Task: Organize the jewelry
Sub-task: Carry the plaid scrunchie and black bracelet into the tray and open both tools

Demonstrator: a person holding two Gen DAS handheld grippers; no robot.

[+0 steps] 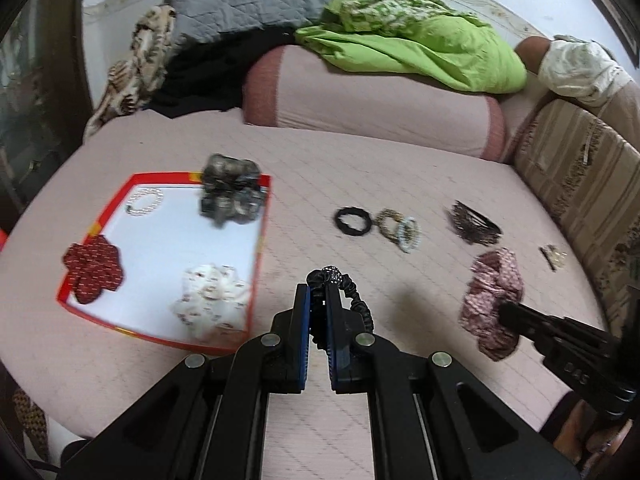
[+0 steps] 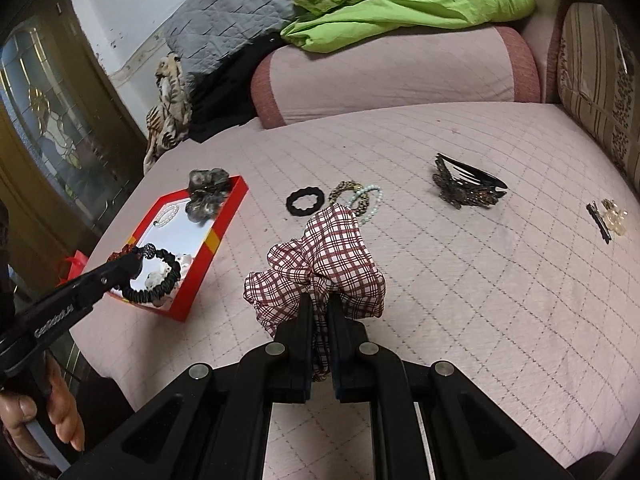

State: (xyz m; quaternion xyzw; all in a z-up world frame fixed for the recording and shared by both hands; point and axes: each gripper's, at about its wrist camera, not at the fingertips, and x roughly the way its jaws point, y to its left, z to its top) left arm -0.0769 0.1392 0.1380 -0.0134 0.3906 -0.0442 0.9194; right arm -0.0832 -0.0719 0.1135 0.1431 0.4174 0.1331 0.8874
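Gripping a black scrunchie [image 1: 340, 292] with a sparkly bead, the left gripper [image 1: 318, 300] is closing its fingers on the band, which is looping out past the right fingertip. The right wrist view alone is showing this loop hanging over the near corner of the red tray [image 2: 224, 216], off to the left of the right fingers.

The right gripper [image 2: 320, 304] is clamping a plaid scrunchie [image 2: 320, 256], its fabric bunching above both fingertips; the left view is showing it only as a blurred pink bundle.

Lying ahead of the fingers on the pink bedspread [image 2: 440, 280]:
- black hair tie [image 2: 304, 201]
- bead bracelets [image 2: 360, 198], touching one another
- brown comb clip [image 2: 466, 186], to the right
- small hairpins [image 2: 608, 218], far right

Sitting in the tray per the left view: grey scrunchie [image 1: 230, 194], pearl bracelet [image 1: 146, 202], red flower scrunchie [image 1: 93, 270], white scrunchie [image 1: 212, 300].
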